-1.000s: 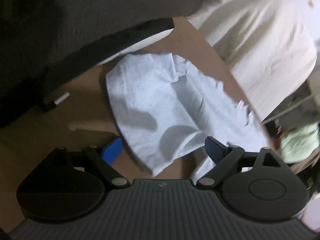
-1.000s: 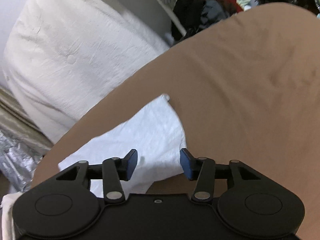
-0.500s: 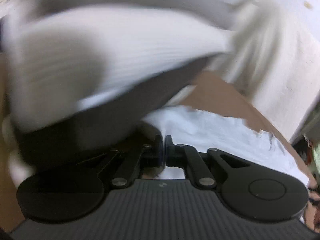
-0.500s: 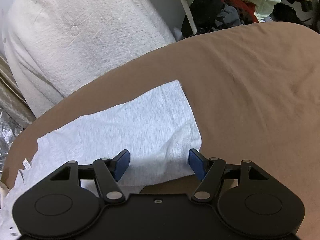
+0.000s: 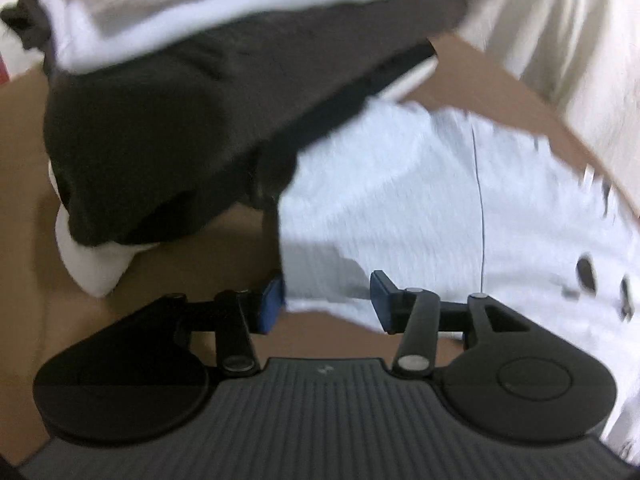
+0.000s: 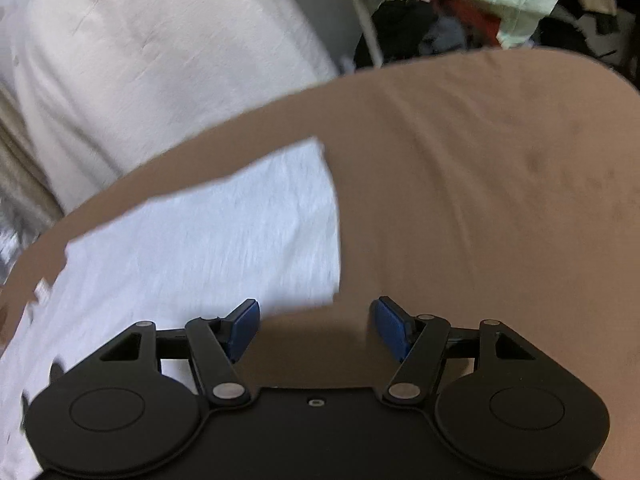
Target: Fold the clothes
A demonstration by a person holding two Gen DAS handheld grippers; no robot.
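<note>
A pale grey-white garment [image 5: 420, 208] lies spread flat on the brown bed sheet [image 5: 140, 280]. My left gripper [image 5: 326, 300] hovers over its near left corner. Its jaws are opening, the cloth's edge sits between the blue pads [image 5: 272, 300], and neither pad presses on it. In the right wrist view the same garment [image 6: 220, 240] fills the left half. My right gripper [image 6: 318, 330] stands open just behind the garment's near right corner, over bare sheet [image 6: 480, 200], holding nothing.
A stack of folded clothes, black [image 5: 160, 120] between white layers, sits close at the left of the garment. A bulky white duvet [image 6: 140, 60] borders the sheet's far side. Mixed clothes [image 6: 480, 12] are piled beyond the bed's far end.
The crumpled garment now lies flatter and wider. My left gripper shut half a second ago and now stands partly apart at the cloth's corner. The right jaws widened and shifted toward the garment's right edge.
</note>
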